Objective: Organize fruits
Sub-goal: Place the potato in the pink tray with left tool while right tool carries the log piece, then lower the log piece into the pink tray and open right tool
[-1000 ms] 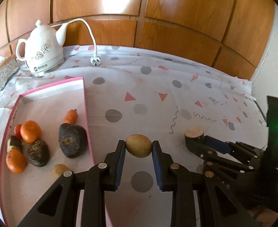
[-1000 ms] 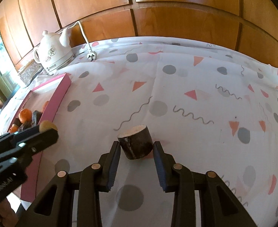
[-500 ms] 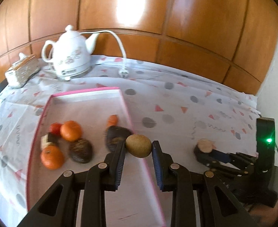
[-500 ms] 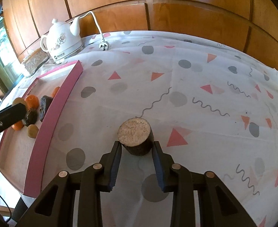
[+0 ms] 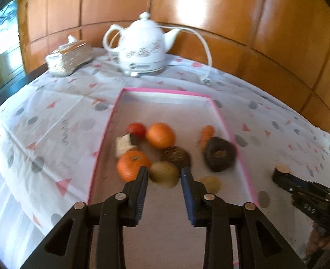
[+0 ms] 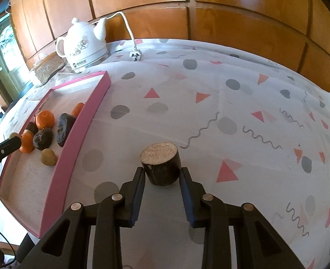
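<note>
Left wrist view: over the pink tray [image 5: 223, 116] the left gripper's [image 5: 164, 177] jaws are opening to release the kiwi [image 5: 164, 174], while the dark cut piece [image 6: 161, 165] is kept clamped in the right gripper [image 6: 162, 178], to be carried to the tray next.

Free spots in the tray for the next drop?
Far end of the tray toward the kettle is bare, and so is the near end under the left gripper. The middle, around the oranges, is crowded.
</note>
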The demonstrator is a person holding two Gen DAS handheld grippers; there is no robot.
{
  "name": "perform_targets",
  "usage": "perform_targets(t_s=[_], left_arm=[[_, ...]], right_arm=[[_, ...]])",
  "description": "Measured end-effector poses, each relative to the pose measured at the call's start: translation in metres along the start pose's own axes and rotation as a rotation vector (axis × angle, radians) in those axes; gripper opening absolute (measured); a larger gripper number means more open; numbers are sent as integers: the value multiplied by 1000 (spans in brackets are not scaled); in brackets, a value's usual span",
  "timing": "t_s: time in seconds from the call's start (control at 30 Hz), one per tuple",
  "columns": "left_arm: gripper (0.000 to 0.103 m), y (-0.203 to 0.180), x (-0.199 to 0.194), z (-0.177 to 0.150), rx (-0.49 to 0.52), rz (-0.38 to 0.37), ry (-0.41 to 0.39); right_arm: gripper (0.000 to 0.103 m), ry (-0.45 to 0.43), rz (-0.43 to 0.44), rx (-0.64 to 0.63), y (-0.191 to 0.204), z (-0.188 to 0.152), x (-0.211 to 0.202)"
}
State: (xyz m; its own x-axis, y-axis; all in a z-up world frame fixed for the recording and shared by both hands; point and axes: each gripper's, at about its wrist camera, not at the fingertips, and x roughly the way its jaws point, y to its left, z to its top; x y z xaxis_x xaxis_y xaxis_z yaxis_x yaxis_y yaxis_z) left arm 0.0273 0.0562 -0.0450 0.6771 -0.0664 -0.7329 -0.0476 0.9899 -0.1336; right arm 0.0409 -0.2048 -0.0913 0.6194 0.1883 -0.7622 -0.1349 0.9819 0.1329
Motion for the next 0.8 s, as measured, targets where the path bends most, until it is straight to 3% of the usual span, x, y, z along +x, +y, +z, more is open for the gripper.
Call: perform_targets(t_s=[0.2,0.23,0.27,0.5,0.53,0.63,0.8], left_arm=[[44,11,-4,-2,-30,16,-17],[44,12,-5,0,-31,15,-20],[45,12,-7,0,-33,15,-26],[48,20,-10,1,-51,23,-31],[48,21,-10,1,-53,21,-31],[48,21,-11,0,-56,14,-36],[48,16,-12,-1,-46,-1,-39]], right_arm=[[27,-13,50,-10,12,10,-7],[24,-16,60,-14,16,12,-8],[7,-22,78,-23,21,16,-10],[7,-45,109,-117,55,35,-10],[8,-30,132,-97,52,36,-8],[37,-22,130,-55,36,31,-5],[40,19,140,-18,16,19,1]])
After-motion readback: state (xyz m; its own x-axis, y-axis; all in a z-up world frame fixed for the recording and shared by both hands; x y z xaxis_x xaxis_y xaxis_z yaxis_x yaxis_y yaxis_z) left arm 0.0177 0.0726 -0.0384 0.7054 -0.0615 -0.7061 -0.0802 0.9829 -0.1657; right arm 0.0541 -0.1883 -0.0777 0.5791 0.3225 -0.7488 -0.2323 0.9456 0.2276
